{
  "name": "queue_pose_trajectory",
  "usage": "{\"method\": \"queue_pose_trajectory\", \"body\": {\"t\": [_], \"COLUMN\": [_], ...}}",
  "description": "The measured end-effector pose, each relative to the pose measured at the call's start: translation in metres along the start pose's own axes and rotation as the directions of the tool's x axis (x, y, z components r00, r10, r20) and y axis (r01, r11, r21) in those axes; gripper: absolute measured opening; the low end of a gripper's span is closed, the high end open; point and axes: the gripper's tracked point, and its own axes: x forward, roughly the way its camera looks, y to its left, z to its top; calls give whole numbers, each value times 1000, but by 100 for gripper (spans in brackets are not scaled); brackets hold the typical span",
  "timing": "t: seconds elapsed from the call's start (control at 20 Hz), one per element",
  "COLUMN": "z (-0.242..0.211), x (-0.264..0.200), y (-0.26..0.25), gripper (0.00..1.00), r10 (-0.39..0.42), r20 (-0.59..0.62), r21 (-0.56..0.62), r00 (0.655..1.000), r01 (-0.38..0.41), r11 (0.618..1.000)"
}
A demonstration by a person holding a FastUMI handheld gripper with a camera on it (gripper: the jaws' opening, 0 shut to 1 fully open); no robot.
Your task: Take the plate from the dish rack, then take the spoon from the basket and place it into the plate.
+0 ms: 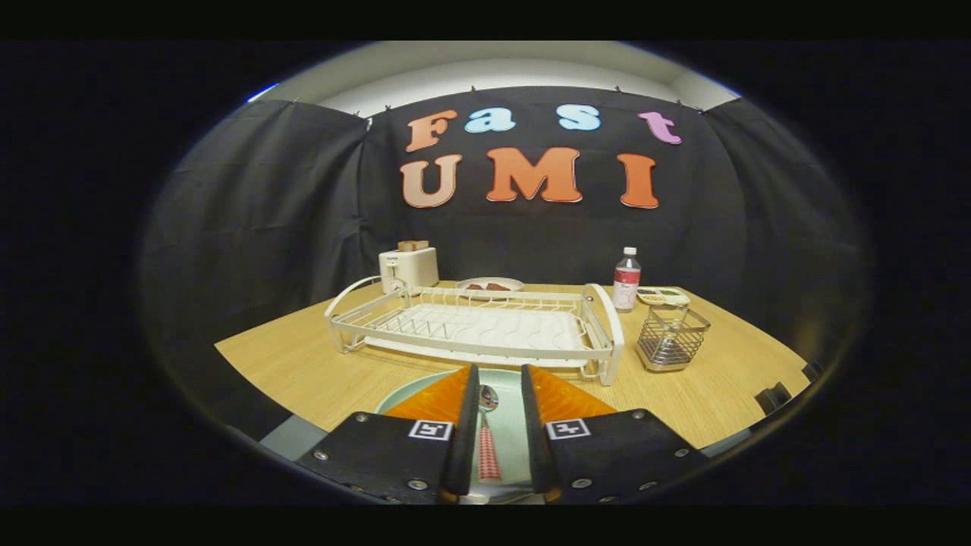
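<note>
The tongs (499, 379) hang low over the pale green plate (413, 388) at the near edge of the wooden tabletop (303, 371), their fingers parted with a gap between them — and the spoon (487, 432) lies in that gap on the plate, bowl pointing ahead, checked handle toward the camera, next to one finger; whether they touch I cannot tell. Just beyond the plate sits the white dish rack (478, 326), and beside it the wire basket (671, 337). Further back — a toaster (408, 267), a dish of food (490, 285), a bottle (626, 279) and a small tray (663, 296).
</note>
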Motion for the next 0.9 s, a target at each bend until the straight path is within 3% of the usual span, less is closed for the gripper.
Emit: {"method": "queue_pose_trajectory", "body": {"t": [0.15,0.45,0.55,0.9], "z": [5,10,13,32], "x": [3,3,2,-7], "y": [-14,-51,-66,-132], "gripper": [66,93,97,97], "r10": [-19,-69,-86,-175], "r20": [9,16,19,61], "r21": [20,37,39,48], "r00": [1000,998,996,983], "r01": [19,68,85,173], "r11": [1000,997,996,984]}}
